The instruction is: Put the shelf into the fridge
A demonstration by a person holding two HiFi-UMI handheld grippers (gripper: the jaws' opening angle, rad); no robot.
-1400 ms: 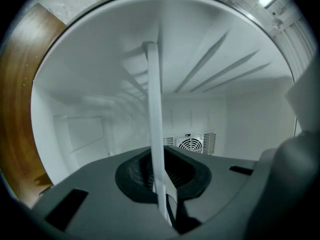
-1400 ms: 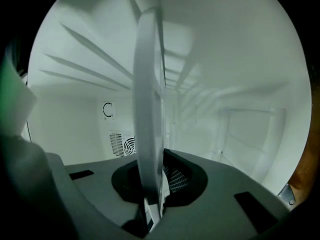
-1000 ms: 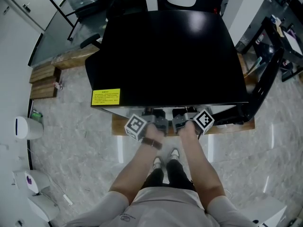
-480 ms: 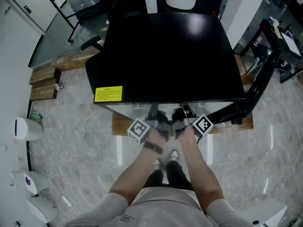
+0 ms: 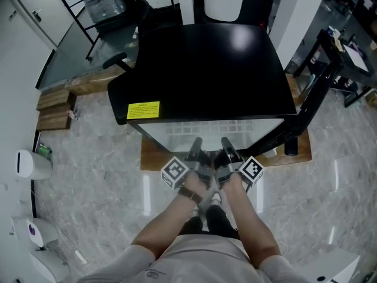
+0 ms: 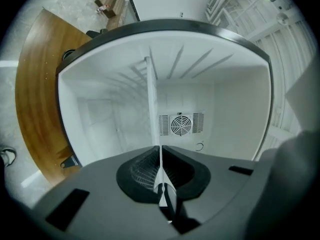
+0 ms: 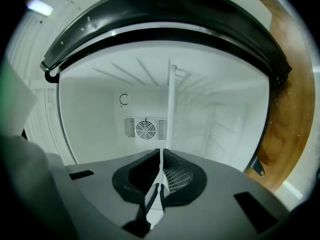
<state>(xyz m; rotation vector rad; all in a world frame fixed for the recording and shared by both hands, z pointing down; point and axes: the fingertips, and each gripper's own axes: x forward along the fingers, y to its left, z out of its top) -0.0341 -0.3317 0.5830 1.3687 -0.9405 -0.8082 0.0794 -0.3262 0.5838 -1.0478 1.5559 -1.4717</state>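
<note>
at the fridge (image 5: 206, 63) front edge, left gripper (image 5: 195, 142) and right gripper (image 5: 225, 141) clamp the shelf (image 5: 212, 127) by its near rim; seemingly stiff, light wire.

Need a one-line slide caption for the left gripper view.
Left tongs shut on the white shelf, seen edge-on, extending into the open fridge toward its rear fan vent.

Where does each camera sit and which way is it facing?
Head view: on the person's head, steeply down at fridge top and shelf; forearms, left gripper, right gripper show.
Left gripper view: on that gripper, facing into the fridge; jaws shut on the shelf edge.
Right gripper view: likewise; jaws shut on the shelf.
Both gripper views share the rear fan.
</note>
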